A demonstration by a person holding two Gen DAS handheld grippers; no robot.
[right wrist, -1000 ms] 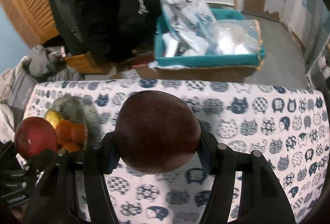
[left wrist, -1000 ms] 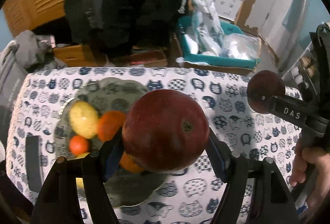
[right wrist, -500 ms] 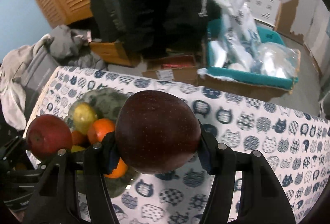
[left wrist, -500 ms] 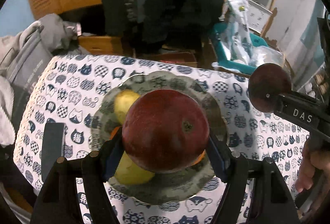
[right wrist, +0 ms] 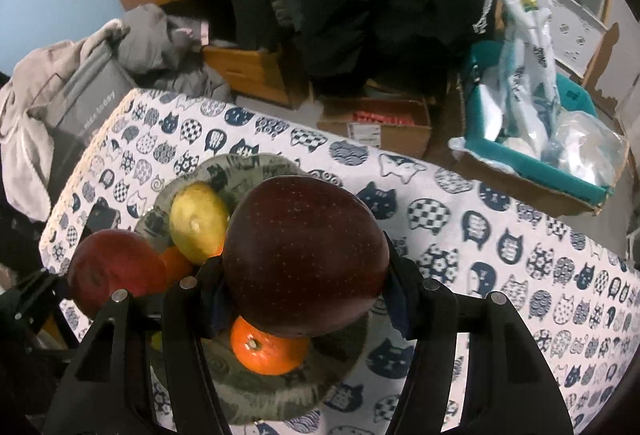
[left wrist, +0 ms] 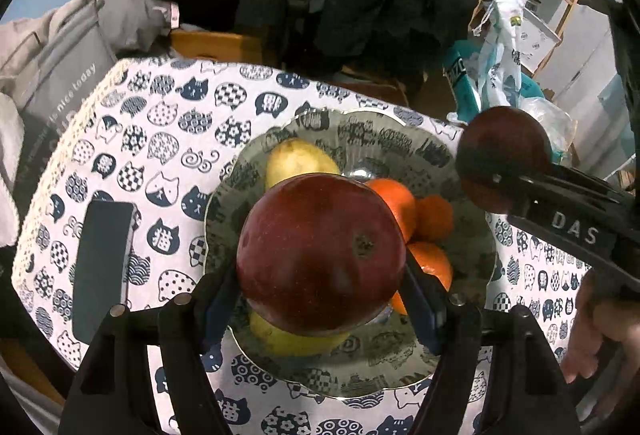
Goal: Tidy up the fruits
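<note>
My left gripper is shut on a red apple, held above a grey patterned plate. The plate holds a yellow pear, a second yellow fruit and several oranges. My right gripper is shut on a dark red apple, above the plate's right part. That apple shows at the right of the left wrist view. The left apple shows in the right wrist view, beside a yellow pear and an orange.
The plate sits on a cat-print tablecloth. A dark phone lies left of the plate. Behind the table are a teal bin with plastic bags, cardboard boxes, and a grey bag with clothes at the left.
Both grippers have moved left with their apples, from beside the plate to above it. The plate now lies under both apples.
</note>
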